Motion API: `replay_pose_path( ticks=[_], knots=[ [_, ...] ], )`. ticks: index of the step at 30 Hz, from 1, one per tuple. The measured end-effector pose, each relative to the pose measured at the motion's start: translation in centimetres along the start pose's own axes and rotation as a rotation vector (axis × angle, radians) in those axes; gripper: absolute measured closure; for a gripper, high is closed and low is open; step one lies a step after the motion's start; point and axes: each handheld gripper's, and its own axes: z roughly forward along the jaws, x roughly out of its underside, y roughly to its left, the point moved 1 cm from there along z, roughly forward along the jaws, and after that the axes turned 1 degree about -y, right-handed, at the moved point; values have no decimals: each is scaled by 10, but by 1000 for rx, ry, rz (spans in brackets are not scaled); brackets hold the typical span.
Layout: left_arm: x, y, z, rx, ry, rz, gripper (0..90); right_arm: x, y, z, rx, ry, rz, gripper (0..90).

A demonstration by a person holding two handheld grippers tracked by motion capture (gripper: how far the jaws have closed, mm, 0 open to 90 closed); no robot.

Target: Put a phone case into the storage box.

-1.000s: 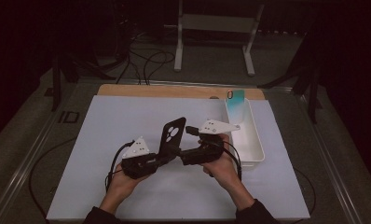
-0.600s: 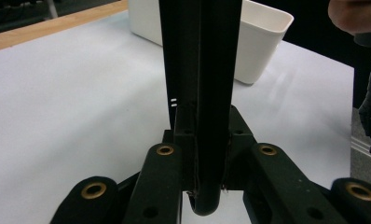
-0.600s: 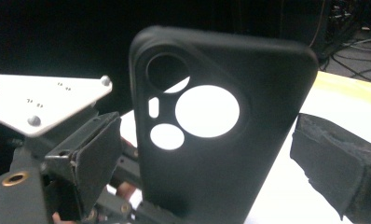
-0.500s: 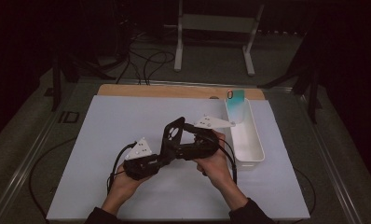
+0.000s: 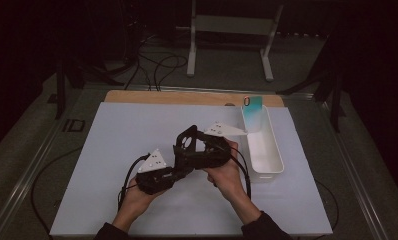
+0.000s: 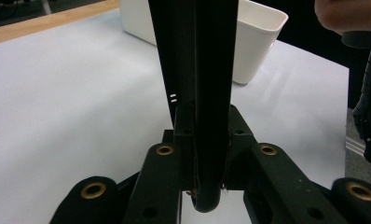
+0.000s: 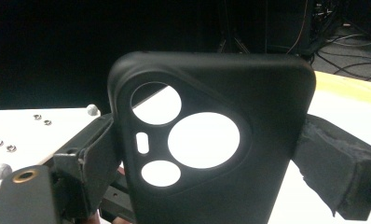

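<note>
- High view: a person's two hands meet over the middle of a white table (image 5: pixel 112 150), the left gripper (image 5: pixel 174 162) and right gripper (image 5: pixel 197 150) brought together around a black phone case (image 5: pixel 187 142) held upright above the surface.
- Left gripper view: the jaws are closed tight on the lower edge of the phone case (image 6: pixel 197 70), seen edge-on and rising straight between them.
- Right gripper view: the back of the phone case (image 7: pixel 211 140) faces the camera, its round camera cut-outs showing the white table behind; a jaw stands at each side of the case, but whether they press on it cannot be told.
- Just right of the hands lies a long white tray (image 5: pixel 267 155), with a pale teal phone (image 5: pixel 252 105) propped at its far end.
</note>
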Motion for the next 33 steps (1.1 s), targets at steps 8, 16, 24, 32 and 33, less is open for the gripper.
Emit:
replay_pose_path(
  ticks=[8, 16, 24, 32, 33],
  knots=[
    [0, 1, 1, 13, 0, -7, 749, 0, 3, 0, -3, -9, -46, 141],
    [0, 3, 1, -21, -1, -35, 396, 1, 3, 1, -9, -11, -37, 142],
    [-1, 9, -4, -131, -13, -68, 146, 2, 0, 0, -4, -13, -33, 142],
    [-1, 12, -9, -177, -21, -48, 25, 1, -2, -2, 4, -13, -31, 141],
    [-1, 13, -11, -186, -26, -45, 20, 1, -2, -2, 5, -13, -31, 141]
  ],
)
